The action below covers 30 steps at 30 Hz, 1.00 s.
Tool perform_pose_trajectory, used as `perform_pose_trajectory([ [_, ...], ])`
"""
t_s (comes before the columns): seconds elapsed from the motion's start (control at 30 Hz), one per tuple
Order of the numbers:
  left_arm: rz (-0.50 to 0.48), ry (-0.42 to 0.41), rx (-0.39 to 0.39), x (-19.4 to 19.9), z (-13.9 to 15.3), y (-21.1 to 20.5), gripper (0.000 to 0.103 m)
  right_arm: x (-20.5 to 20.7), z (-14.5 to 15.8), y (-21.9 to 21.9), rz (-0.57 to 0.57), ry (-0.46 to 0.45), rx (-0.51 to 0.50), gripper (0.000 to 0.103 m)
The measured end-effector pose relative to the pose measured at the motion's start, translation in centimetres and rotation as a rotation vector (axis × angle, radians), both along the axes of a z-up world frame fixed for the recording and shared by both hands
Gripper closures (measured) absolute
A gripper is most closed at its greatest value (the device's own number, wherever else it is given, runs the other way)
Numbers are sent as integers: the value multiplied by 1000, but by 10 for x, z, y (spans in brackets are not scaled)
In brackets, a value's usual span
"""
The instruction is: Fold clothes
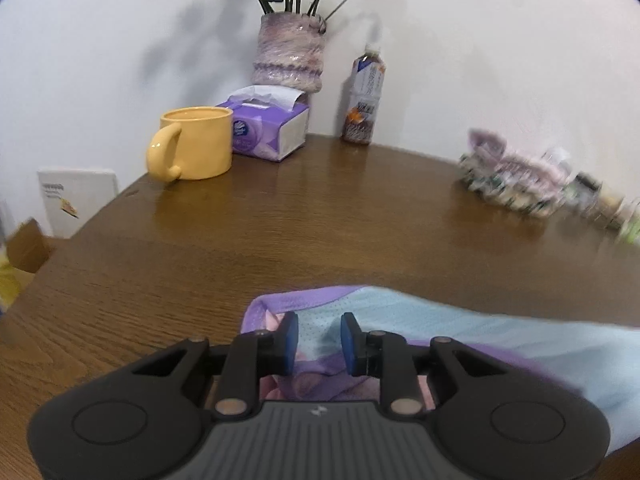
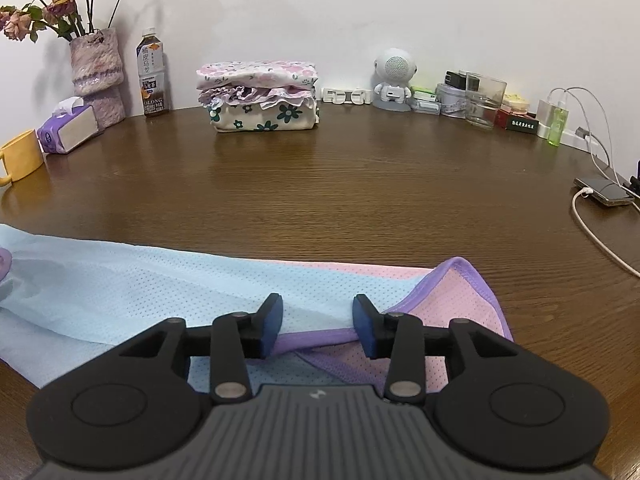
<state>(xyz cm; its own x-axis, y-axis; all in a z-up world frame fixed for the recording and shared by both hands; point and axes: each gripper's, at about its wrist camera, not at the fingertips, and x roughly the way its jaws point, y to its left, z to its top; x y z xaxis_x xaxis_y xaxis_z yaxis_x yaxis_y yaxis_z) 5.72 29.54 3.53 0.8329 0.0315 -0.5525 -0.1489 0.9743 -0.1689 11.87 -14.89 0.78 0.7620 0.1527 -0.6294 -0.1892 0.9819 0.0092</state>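
Note:
A mesh garment in light blue, pink and purple trim lies spread along the near edge of the brown wooden table (image 2: 320, 192). In the left wrist view its purple-edged end (image 1: 420, 320) sits under my left gripper (image 1: 319, 342), whose blue pads stand apart just above the cloth without pressing on it. In the right wrist view the garment (image 2: 120, 280) runs from the left to a pink, purple-hemmed end on the right. My right gripper (image 2: 318, 330) hovers open over the purple hem, with a clear gap between its pads.
A yellow mug (image 1: 196, 142), a tissue box (image 1: 268, 128), a vase of flowers (image 1: 290, 52) and a bottle (image 1: 364, 100) stand at the back left. A stack of folded floral clothes (image 2: 260, 96), a small speaker figure (image 2: 394, 78), a glass (image 2: 484, 100) and a phone on a cable (image 2: 604, 192) line the back and right.

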Motion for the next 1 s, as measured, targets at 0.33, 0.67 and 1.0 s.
perform_pose_trajectory([
  [0.33, 109, -20, -119, -37, 17, 43, 56, -19, 13, 2, 24, -17, 37, 63],
  [0.67, 73, 20, -165, -29, -12, 44, 46, -23, 11, -1, 18, 0, 38, 61],
  [1.0, 56, -9, -222, -34, -23, 43, 87, -25, 10, 0, 12, 10, 36, 60],
])
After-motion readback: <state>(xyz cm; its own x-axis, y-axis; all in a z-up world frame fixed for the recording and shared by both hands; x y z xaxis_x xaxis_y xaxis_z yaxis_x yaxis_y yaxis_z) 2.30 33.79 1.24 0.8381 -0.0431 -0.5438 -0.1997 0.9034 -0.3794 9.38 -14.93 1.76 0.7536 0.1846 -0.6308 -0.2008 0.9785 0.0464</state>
